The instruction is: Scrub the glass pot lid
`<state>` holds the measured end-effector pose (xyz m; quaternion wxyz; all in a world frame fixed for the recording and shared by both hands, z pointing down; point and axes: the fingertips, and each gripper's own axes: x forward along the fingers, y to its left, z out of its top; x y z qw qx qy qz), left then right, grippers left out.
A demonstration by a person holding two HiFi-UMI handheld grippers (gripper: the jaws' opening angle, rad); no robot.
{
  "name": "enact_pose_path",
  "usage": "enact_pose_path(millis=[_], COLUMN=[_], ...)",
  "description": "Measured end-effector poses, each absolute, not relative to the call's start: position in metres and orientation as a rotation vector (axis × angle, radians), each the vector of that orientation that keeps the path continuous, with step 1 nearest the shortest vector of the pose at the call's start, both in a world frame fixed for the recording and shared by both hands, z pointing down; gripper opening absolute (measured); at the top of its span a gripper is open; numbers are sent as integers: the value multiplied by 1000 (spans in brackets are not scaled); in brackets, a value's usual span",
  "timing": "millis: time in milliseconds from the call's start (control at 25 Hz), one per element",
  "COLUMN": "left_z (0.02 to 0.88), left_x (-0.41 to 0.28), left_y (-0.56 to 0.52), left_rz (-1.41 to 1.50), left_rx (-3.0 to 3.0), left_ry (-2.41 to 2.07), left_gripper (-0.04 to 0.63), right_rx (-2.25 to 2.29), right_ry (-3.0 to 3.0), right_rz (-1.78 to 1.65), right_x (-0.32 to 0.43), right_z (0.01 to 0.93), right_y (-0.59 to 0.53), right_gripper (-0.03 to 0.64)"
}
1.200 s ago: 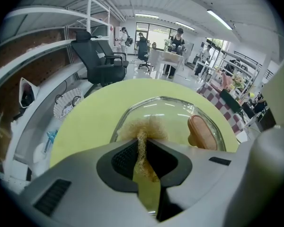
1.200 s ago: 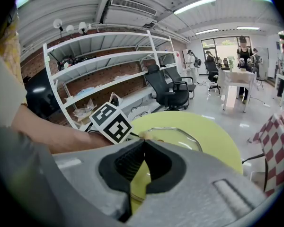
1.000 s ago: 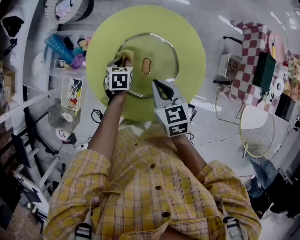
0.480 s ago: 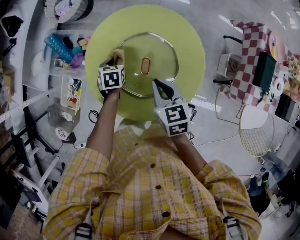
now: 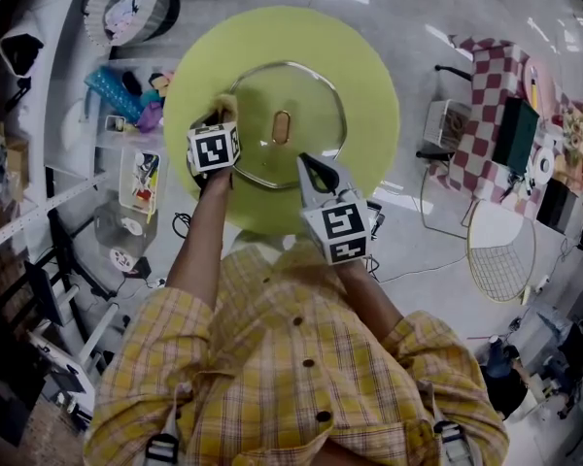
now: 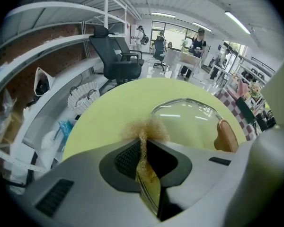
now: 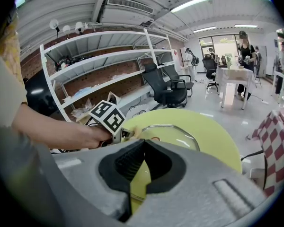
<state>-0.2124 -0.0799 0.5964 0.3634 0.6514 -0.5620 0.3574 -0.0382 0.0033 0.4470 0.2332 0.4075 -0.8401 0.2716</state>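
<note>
Left tongs: the left tongs are clenched hard on the scrubber, and tan fibres puff out past the tips.
Why that grip: pinched low with the tuft out front, so the fibres meet the glass first and the tongs don't.
Lid: the lid lies dome up on the counter. It is ahead of both tongs, with its knob between them and a little beyond.
Scrubber spot: right at the lid's rim on the left tongs' side. Whether it is pressing on glass or on the counter just beside it, I can't tell.
Right tongs: the right tongs are closed down to a thin slit over the near rim, which shows through that slit. It looks like a pinch on the lid's edge.
Why hold there: a smooth lid on a smooth counter would skate under a scrub stroke. Clamping the edge opposite the scrubber pins it, and the dome is left free.
Step, by my read: edge work on the left side, with most of the dome not yet covered.
Watch for: a hard push by the left tongs could pivot the lid around the right tongs' grip, or lift the far rim.
</note>
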Motion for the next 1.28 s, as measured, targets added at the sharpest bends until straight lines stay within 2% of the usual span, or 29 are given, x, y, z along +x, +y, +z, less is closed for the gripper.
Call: enact_pose_path(millis=[1280], left_z=[595], left_x=[-139], left_y=[-111], left_rz=[971], left_rx=[1900], left_ry=[-1228], left_gripper=[41], right_rx=[1132], right_ry=[-2311], right_rz=[774], right_x=[-29], right_z=[449], right_y=[-6], right_gripper=[-2])
